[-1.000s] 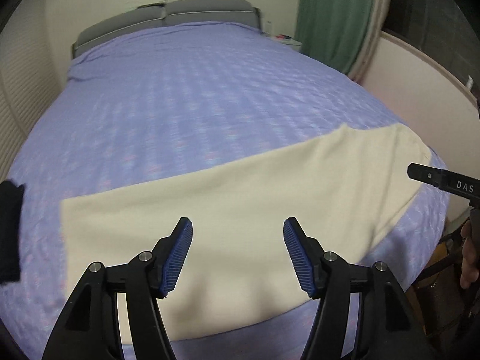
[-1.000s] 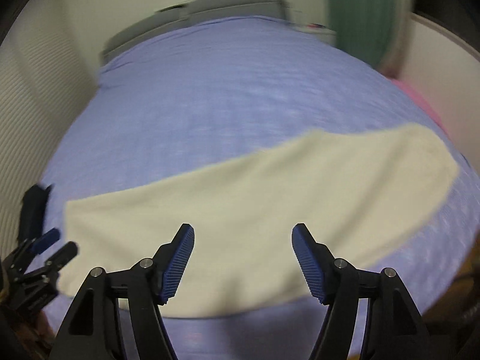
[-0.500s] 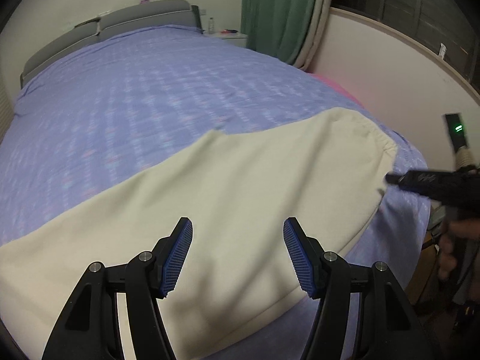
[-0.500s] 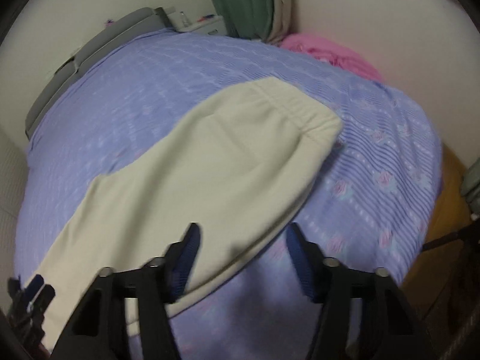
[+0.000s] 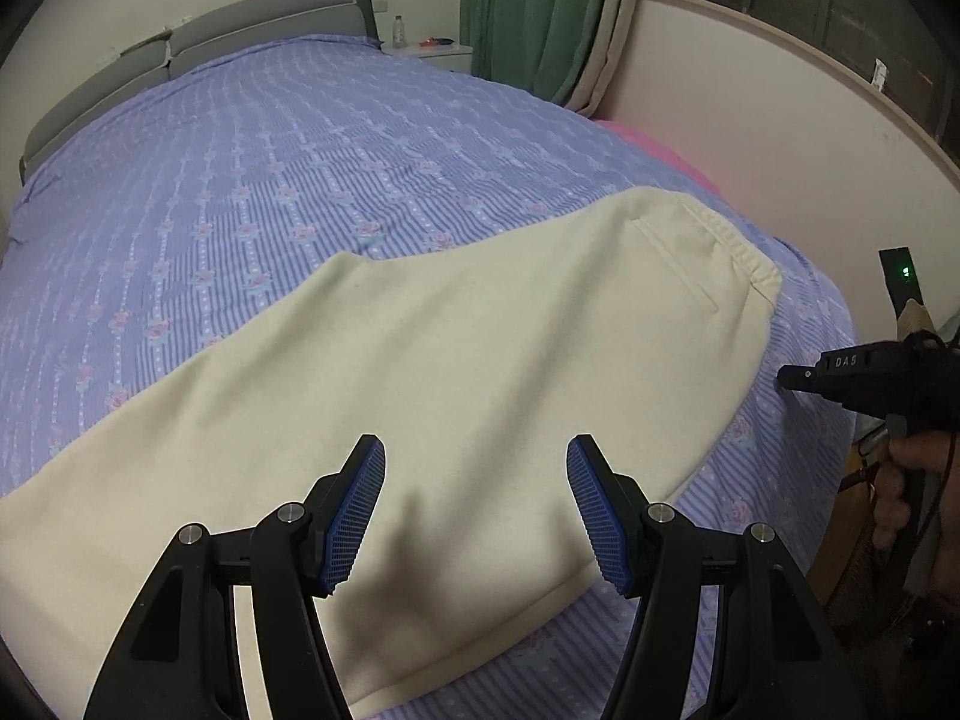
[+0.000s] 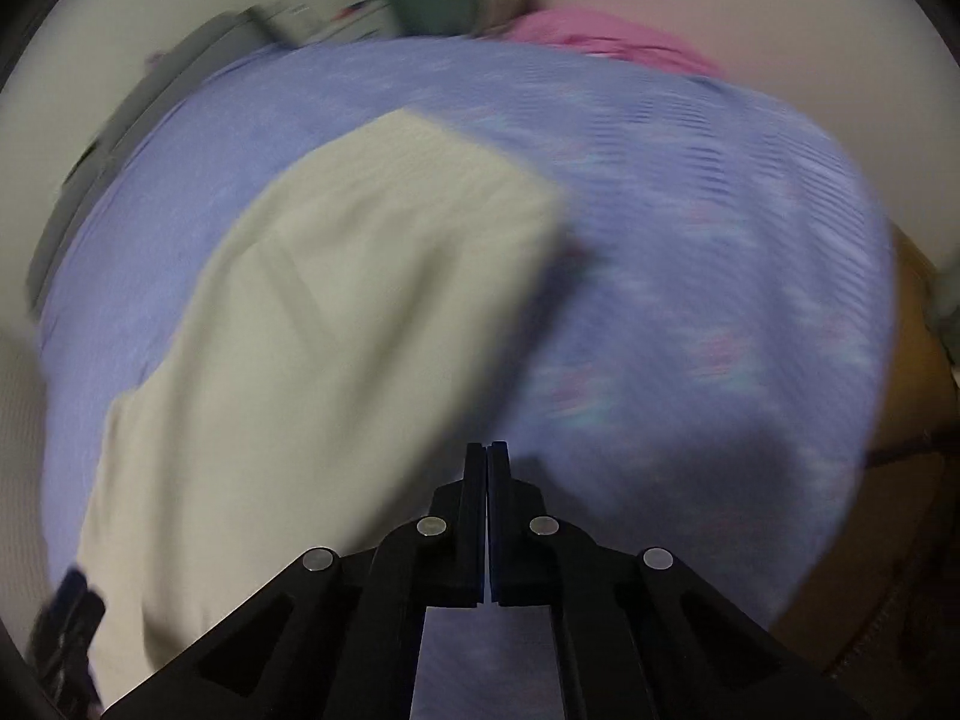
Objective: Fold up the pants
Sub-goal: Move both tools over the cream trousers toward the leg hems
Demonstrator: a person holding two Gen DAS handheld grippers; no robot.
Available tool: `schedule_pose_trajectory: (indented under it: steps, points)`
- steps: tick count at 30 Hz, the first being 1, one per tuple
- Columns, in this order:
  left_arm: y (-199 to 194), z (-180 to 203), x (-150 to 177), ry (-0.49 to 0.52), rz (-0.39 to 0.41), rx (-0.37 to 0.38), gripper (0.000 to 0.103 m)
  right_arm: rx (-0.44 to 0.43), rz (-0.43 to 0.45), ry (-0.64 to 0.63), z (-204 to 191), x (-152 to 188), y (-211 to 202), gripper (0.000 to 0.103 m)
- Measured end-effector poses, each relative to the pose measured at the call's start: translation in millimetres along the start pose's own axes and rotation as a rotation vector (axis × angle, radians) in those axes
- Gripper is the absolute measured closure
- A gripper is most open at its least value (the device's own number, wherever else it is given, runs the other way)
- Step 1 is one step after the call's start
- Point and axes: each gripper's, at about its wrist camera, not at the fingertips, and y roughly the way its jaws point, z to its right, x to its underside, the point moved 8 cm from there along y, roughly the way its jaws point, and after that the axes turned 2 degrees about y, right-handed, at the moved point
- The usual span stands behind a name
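Left wrist view: the grey headboard (image 5: 198, 48) lies at eleven o'clock, above the lilac striped bedspread (image 5: 270, 180) that fills the upper half. The cream pants (image 5: 480, 348) lie flat on the bedspread, running from eight o'clock at the left edge to their elastic waistband (image 5: 738, 246) at two o'clock. The left gripper (image 5: 475, 516) hangs over the pants at six o'clock, its blue pads well apart with nothing between them and no cloth touched. A green curtain (image 5: 534, 6) hangs at one o'clock, and pink fabric (image 5: 654, 144) shows beside the bed's far edge. At three o'clock the right gripper (image 5: 798, 375) points at the bedspread just beside the waistband, with a hand (image 5: 900, 492) on its handle below. Right wrist view, blurred: the pants (image 6: 336, 330) extend from eight o'clock toward the centre, the bedspread (image 6: 690, 300) covers the right half, and the pink fabric (image 6: 600, 36) sits at one o'clock. The right gripper (image 6: 486, 462) at six o'clock has its pads pressed together over bare bedspread, just beside the pants' edge; no cloth shows between them.
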Motion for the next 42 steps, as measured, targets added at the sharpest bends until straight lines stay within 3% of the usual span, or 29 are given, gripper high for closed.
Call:
schedule_pose_trajectory:
  steps: [3,4,5,6,7,13,14,16,19,23,24,28,32,33,36,42]
  points:
    - [-3,4,0,0.012,0.01,0.01,0.041,-0.072,-0.014,-0.018,-4,-1,-5,0.102]
    - [-4,5,0,0.016,0.012,0.01,0.041,-0.089,-0.019,-0.032,-9,1,-7,0.096]
    - [-6,5,1,0.021,0.014,0.009,0.041,-0.107,-0.032,-0.042,-14,5,-9,0.088]
    - [-8,4,3,0.025,0.014,0.006,0.041,-0.134,-0.04,-0.043,-21,10,-11,0.063]
    - [-8,3,3,0.027,0.014,0.001,0.041,-0.162,-0.039,-0.04,-29,16,-13,0.05]
    - [-9,-6,11,0.022,-0.002,-0.029,0.041,-0.236,-0.075,-0.03,-62,37,6,0.052]
    - [-9,-8,11,0.02,-0.004,-0.033,0.041,-0.236,-0.077,-0.02,-62,37,10,0.055]
    - [-8,-10,11,0.013,-0.006,-0.041,0.041,-0.23,-0.098,-0.015,-65,40,20,0.084]
    - [-7,-11,9,0.007,-0.004,-0.045,0.041,-0.213,-0.063,-0.044,-70,36,15,0.092]
    - [-7,-10,6,-0.001,-0.004,-0.037,0.041,-0.199,-0.014,-0.068,-70,24,-7,0.093]
    - [-6,-9,7,0.0,-0.005,-0.036,0.041,-0.173,-0.008,-0.067,-62,20,-10,0.099]
    - [-2,-6,11,0.004,-0.015,-0.031,0.041,-0.19,-0.126,-0.013,-45,29,25,0.099]
    - [-2,-7,14,-0.006,-0.014,-0.026,0.041,-0.197,-0.102,-0.08,-57,26,19,0.097]
    - [-2,-8,15,-0.007,-0.014,-0.026,0.041,-0.198,-0.089,-0.078,-59,25,16,0.092]
    - [-8,-15,19,-0.019,-0.007,-0.029,0.041,-0.154,-0.054,-0.099,-66,22,7,0.058]
    - [-38,-63,41,-0.105,0.012,-0.066,0.041,-0.134,0.032,-0.253,-100,42,-36,0.057]
